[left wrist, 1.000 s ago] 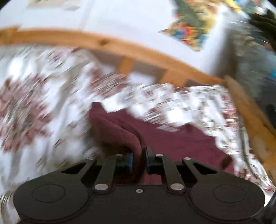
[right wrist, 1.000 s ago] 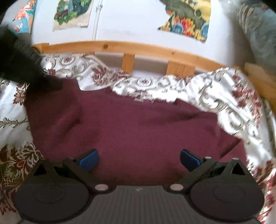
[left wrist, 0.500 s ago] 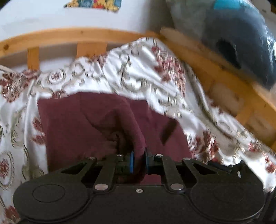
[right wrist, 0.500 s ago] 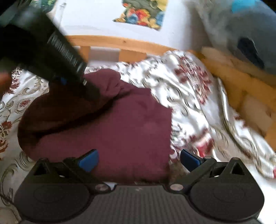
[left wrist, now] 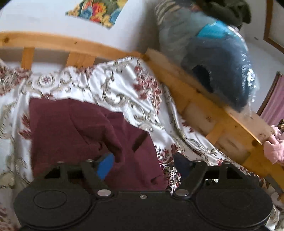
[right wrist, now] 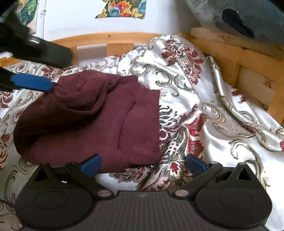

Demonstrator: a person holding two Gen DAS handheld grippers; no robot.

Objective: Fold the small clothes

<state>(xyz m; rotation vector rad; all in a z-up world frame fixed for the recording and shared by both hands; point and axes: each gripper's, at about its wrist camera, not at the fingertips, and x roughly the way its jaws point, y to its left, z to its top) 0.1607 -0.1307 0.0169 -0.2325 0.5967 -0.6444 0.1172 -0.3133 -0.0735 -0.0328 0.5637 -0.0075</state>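
A maroon garment (right wrist: 92, 120) lies folded over on the floral bedspread (right wrist: 204, 106); it also shows in the left wrist view (left wrist: 74, 128). My left gripper (left wrist: 143, 165) is open, its jaws wide apart over the garment's near right edge, holding nothing. In the right wrist view its blue fingertip (right wrist: 32, 83) touches the garment's bunched far left corner. My right gripper (right wrist: 143, 165) is open and empty, just in front of the garment's near edge.
A wooden bed frame (left wrist: 204, 99) runs along the back and right. A grey-blue bundle in plastic (left wrist: 221, 58) rests on the right rail. A pink cloth (left wrist: 275, 147) hangs at the far right. Posters hang on the white wall (right wrist: 124, 8).
My left gripper, shut on a fold of the garment before, has opened and let it go on the garment's right side. The right gripper stayed open.
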